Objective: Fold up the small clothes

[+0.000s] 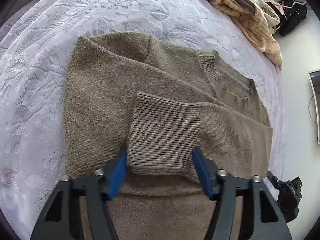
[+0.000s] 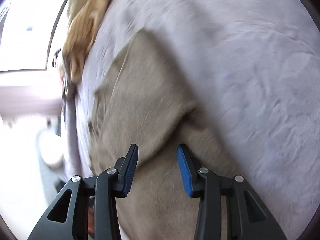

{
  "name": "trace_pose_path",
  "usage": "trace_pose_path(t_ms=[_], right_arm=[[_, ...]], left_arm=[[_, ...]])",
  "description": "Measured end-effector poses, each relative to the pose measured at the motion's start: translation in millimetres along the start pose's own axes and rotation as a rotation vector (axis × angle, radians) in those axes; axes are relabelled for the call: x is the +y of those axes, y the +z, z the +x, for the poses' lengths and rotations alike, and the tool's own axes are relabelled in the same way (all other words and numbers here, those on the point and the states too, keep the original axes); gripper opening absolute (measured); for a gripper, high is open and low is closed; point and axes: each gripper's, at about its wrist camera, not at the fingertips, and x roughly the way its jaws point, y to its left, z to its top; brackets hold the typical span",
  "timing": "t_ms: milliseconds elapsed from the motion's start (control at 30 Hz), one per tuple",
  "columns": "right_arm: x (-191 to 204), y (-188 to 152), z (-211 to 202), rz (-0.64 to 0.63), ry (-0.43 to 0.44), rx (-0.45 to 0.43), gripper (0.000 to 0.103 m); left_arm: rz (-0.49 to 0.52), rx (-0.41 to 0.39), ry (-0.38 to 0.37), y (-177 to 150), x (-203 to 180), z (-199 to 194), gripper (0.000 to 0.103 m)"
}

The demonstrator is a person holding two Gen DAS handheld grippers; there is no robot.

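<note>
Straddling the ribbed cuff point(image 1: 164, 132) of a folded-over sleeve, the left gripper point(image 1: 160, 154) has its blue pads point(image 1: 117, 177) spread to either side of the knit — the left pad sits right at the cuff's edge, the right pad stands just off it, and neither is pressing the fabric. The cuff lies on top of the olive-brown sweater point(image 1: 112, 84), which is spread flat on a pale lilac embossed bedspread point(image 1: 40, 64); its ribbed neckband point(image 1: 210, 68) shows toward the far right, and one sleeve runs diagonally across the body. The right gripper point(image 2: 158, 154) is likewise parted, its blue pads point(image 2: 185, 170) apart above the same sweater point(image 2: 144, 92), with a raised fold of fabric just beyond the right pad — nothing is pinched between them, and this view is smeared by motion. Farther out, a cream quilted blanket point(image 1: 254, 22) is heaped at the far edge of the bed, a black garment point(image 1: 294, 14) lies beyond it, and a bright window point(image 2: 30, 30) shows at the right camera's left side
</note>
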Motion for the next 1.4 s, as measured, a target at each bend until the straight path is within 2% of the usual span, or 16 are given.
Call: trace_pose_path(t_ms=[33, 67, 100, 233, 300, 433, 500, 533, 633, 667, 800, 900, 1067, 1100, 1200, 1400], right_arm=[[-5, 6, 2, 0.04, 0.028, -0.01, 0.044], [-7, 11, 5, 0.075, 0.047, -0.012, 0.033], [-8, 17, 3, 0.082, 0.047, -0.013, 0.006], [14, 29, -15, -0.041, 0.064, -0.022, 0.006], [16, 29, -14, -0.099, 0.025, -0.006, 0.006], [-3, 31, 3, -0.136, -0.064, 0.062, 0.006], [-14, 29, 4, -0.124, -0.05, 0.07, 0.005], [-18, 30, 0, -0.113, -0.039, 0.071, 0.006], [-17, 26, -12, -0.125, -0.064, 0.084, 0.011], [-14, 23, -18, -0.145, -0.086, 0.085, 0.012], [2, 13, -48, -0.263, -0.165, 0.053, 0.012], [22, 12, -53, -0.362, -0.204, 0.032, 0.013], [55, 13, -26, -0.489, -0.259, 0.036, 0.013], [58, 12, -17, -0.513, -0.288, 0.046, 0.013], [46, 7, 8, -0.567, -0.413, 0.103, 0.009], [32, 2, -8, -0.532, -0.382, 0.11, 0.01]], left_arm=[[0.001, 0.005, -0.007, 1, 2, 1, 0.027], [-0.009, 0.008, -0.028, 3, 4, 0, 0.025], [-0.018, 0.002, -0.041, 3, 5, -2, 0.019], [0.035, -0.044, -0.047, -5, -5, -17, 0.016], [0.053, -0.045, -0.036, -11, -7, -15, 0.016], [0.039, -0.025, -0.021, -20, 4, -1, 0.016], [0.026, -0.033, -0.023, -21, 8, -5, 0.016], [0.031, -0.036, -0.002, -20, 9, -9, 0.016], [0.079, -0.071, 0.161, -21, 16, -24, 0.016], [0.083, -0.069, 0.177, -21, 20, -28, 0.016], [0.092, -0.072, 0.19, -21, 26, -45, 0.016], [0.136, -0.084, 0.158, -20, 12, -47, 0.016], [0.203, -0.029, 0.135, -14, -22, -12, 0.017], [0.203, -0.012, 0.15, -13, -25, -1, 0.017], [0.212, -0.052, 0.165, -19, -23, 7, 0.017], [0.226, -0.04, 0.164, -23, -13, -6, 0.017]])
